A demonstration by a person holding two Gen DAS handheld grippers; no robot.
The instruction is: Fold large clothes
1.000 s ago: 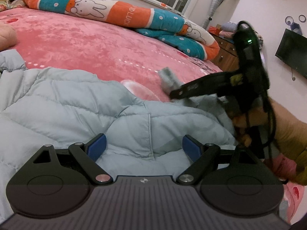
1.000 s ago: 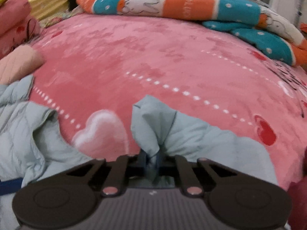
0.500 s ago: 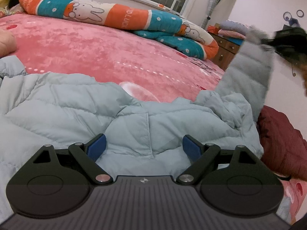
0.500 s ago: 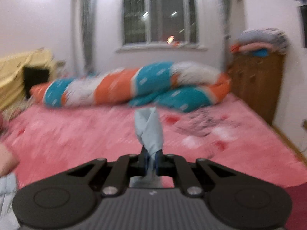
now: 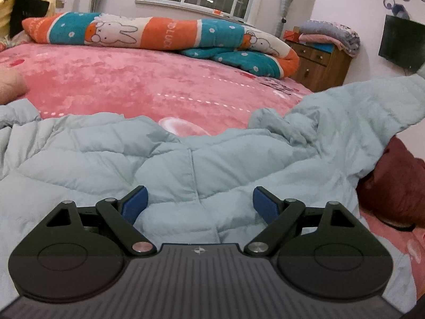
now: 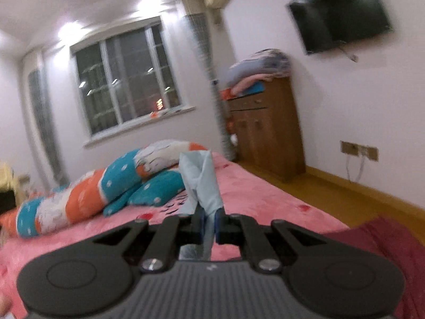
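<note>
A pale blue puffer jacket (image 5: 111,156) lies spread on the pink bed (image 5: 127,79). My left gripper (image 5: 199,205) is open, its blue pads hovering just over the jacket's body, holding nothing. The jacket's sleeve (image 5: 372,101) is stretched up and out to the right, off the frame edge. My right gripper (image 6: 209,226) is shut on the sleeve's cuff (image 6: 202,180), held high above the bed's right side; the cuff sticks up between the fingers.
A rolled teal, orange and white rabbit quilt (image 5: 159,32) lies along the bed's far side. A dark red cloth (image 5: 393,186) lies at the bed's right edge. A wooden cabinet (image 6: 265,130) with folded blankets stands by the wall, under a wall TV (image 6: 342,13).
My right gripper has lifted the cuff from the bed and swung it up and to the right, pulling the sleeve straight. My left gripper has stayed open over the jacket.
</note>
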